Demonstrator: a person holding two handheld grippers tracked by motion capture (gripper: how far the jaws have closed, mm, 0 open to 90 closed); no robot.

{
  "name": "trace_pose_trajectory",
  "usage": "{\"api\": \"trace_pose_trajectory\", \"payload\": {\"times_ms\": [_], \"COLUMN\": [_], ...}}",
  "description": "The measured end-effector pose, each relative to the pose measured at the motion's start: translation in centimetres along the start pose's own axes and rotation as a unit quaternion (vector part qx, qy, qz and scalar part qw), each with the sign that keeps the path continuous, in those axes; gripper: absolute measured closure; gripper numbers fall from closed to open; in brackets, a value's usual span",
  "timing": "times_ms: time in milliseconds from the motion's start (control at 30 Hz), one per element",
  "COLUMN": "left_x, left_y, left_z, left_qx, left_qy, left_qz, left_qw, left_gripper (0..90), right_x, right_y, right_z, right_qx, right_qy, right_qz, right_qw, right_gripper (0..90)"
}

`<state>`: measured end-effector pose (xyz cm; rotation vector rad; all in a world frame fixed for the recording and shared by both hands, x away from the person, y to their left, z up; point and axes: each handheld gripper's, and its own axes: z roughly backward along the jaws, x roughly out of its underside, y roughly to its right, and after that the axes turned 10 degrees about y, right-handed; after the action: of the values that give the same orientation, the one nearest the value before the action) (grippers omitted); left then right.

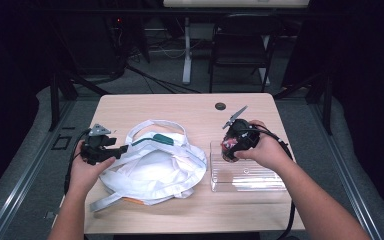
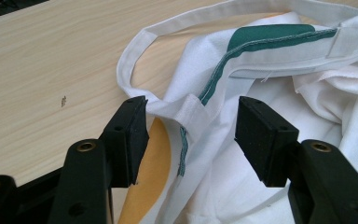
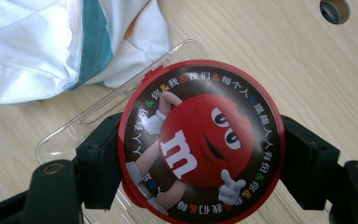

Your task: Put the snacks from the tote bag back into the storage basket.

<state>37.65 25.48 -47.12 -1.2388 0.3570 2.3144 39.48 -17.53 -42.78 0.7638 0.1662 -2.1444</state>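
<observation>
Lying on the surface (image 1: 190, 107) at about 9 o'clock from its middle is the white bag (image 1: 152, 167), and a clear tray (image 1: 245, 177) is at 3 o'clock. The left gripper (image 2: 191, 133) has open jaws on both sides of the bag's hem. The right gripper (image 3: 200, 154) is clamped on a round tin (image 3: 200, 140) above the tray's corner.

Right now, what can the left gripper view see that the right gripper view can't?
Left gripper view alone: the bag's white handle loop and the open left gripper, its fingers either side of the hem. Right gripper view alone: a round red candy tin clamped in the right gripper, a clear tray under it, and a hole in the table. Both: the white bag with green trim, and the table.
</observation>
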Motion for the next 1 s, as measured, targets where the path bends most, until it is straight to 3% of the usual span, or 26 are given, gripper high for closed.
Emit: {"api": "trace_pose_trajectory", "payload": {"times_ms": [400,667,1000], "left_x": [0.0,0.1,0.1], "left_y": [0.0,0.1,0.1], "left_z": [0.0,-0.2,-0.2], "left_qx": [0.0,-0.005,-0.002], "left_qy": [-0.001,0.004,0.0], "left_qz": [0.002,0.001,0.001], "left_qw": [1.0,1.0,1.0], "left_gripper": [43.8,43.7,43.8], "right_x": [0.7,1.2,1.6], "right_y": [0.0,-0.1,-0.4], "right_z": [-0.7,-1.7,-3.2], "right_qx": [0.0,-0.006,-0.011], "right_qy": [0.001,-0.012,0.001], "right_qz": [-0.008,0.001,-0.011], "right_qw": [1.0,0.9999,0.9999], "right_gripper": [25.1,25.1,25.2]}}
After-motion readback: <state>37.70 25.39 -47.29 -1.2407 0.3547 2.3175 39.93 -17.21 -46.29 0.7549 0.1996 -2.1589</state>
